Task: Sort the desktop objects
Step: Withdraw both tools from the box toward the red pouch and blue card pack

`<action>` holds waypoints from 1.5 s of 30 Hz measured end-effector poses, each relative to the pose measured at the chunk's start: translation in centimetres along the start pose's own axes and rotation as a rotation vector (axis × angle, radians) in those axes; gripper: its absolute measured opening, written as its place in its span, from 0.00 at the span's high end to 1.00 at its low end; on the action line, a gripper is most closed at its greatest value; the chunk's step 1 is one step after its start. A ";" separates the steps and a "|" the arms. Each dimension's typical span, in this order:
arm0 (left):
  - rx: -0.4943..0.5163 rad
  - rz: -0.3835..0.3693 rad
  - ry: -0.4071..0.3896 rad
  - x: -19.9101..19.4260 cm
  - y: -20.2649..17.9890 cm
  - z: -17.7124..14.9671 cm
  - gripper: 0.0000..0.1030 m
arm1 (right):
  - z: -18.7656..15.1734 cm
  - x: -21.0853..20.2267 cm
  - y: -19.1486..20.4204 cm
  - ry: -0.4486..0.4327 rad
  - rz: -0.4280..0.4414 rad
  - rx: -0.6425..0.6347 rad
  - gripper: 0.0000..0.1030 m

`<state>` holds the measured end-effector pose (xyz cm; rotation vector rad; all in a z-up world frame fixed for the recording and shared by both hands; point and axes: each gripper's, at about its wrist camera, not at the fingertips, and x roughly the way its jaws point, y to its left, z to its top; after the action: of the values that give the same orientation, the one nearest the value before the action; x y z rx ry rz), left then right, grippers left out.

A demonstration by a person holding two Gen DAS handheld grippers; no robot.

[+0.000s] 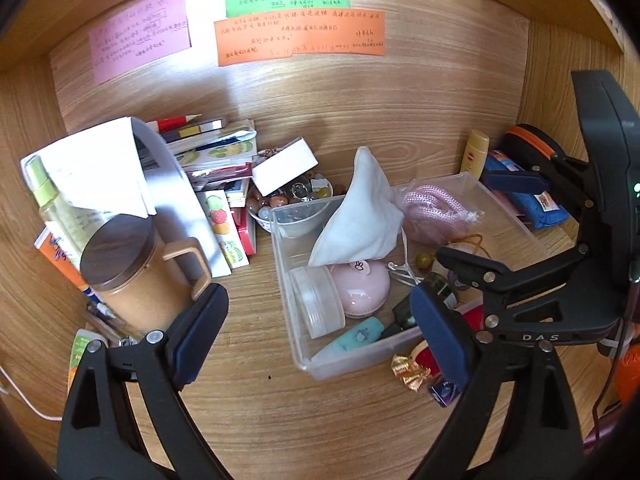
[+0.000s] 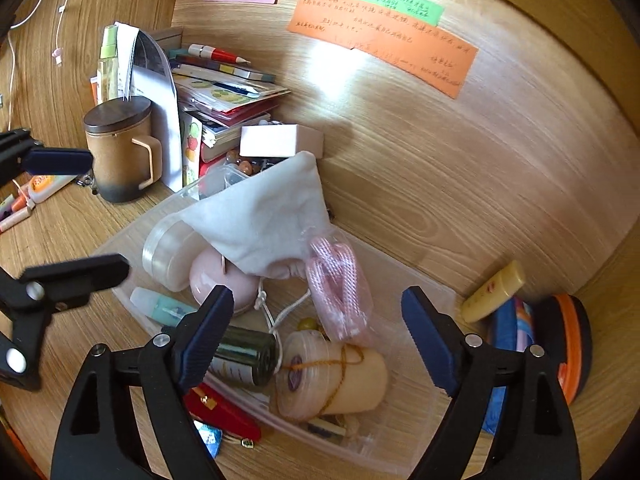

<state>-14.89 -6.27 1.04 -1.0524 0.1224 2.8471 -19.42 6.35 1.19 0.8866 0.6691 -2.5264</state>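
A clear plastic bin [image 1: 304, 360] sits on the wooden desk. In it lie a white cloth pouch [image 1: 356, 216], a pink round case [image 1: 364, 288], a clear jar [image 1: 316, 304], a bagged pink rope [image 1: 432, 208] and a teal tube [image 1: 356, 336]. My left gripper [image 1: 318, 300] hangs open above the bin's near-left corner, with nothing between its pads. My right gripper [image 2: 316, 300] is open over the bin [image 2: 420, 420], above a dark green bottle [image 2: 244, 356] and a cream jar [image 2: 340, 376]. It holds nothing.
A brown mug with a wooden lid [image 1: 124, 272] stands left, before a book stack [image 1: 216, 152] and a bead bowl [image 1: 288, 200]. A yellow tube [image 1: 474, 156], blue pouch [image 1: 532, 196] and orange-rimmed case [image 1: 528, 144] lie right. A gold bow [image 1: 408, 368] lies in front. Wooden walls enclose the desk.
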 end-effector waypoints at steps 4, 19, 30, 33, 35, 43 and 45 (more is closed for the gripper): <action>-0.016 0.004 -0.005 -1.0 0.3 -0.7 0.05 | -0.8 -1.2 0.2 0.000 -0.011 0.021 0.18; -0.027 -0.001 0.045 -2.3 0.4 -4.7 0.05 | -5.1 -5.3 1.7 -0.011 0.023 0.131 0.06; -0.042 -0.033 0.112 -1.5 0.9 -7.9 0.05 | -7.7 -2.1 5.1 0.111 0.069 0.155 0.06; -0.051 -0.038 0.127 -1.3 1.3 -8.6 0.05 | -7.8 -1.1 5.9 0.133 0.061 0.144 0.06; -0.059 -0.039 0.135 -1.1 1.7 -8.9 0.05 | -7.7 -0.4 6.2 0.147 0.064 0.143 0.06; -0.096 -0.048 0.152 -0.9 3.4 -9.6 0.05 | -7.4 2.0 7.3 0.197 0.053 0.177 0.06; -0.107 -0.048 0.156 -0.7 3.7 -9.7 0.05 | -7.3 2.4 7.7 0.207 0.045 0.182 0.06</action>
<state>-8.59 -11.07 -5.70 -1.2795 -0.0427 2.7540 -13.88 3.62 -7.80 1.2248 0.4776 -2.5061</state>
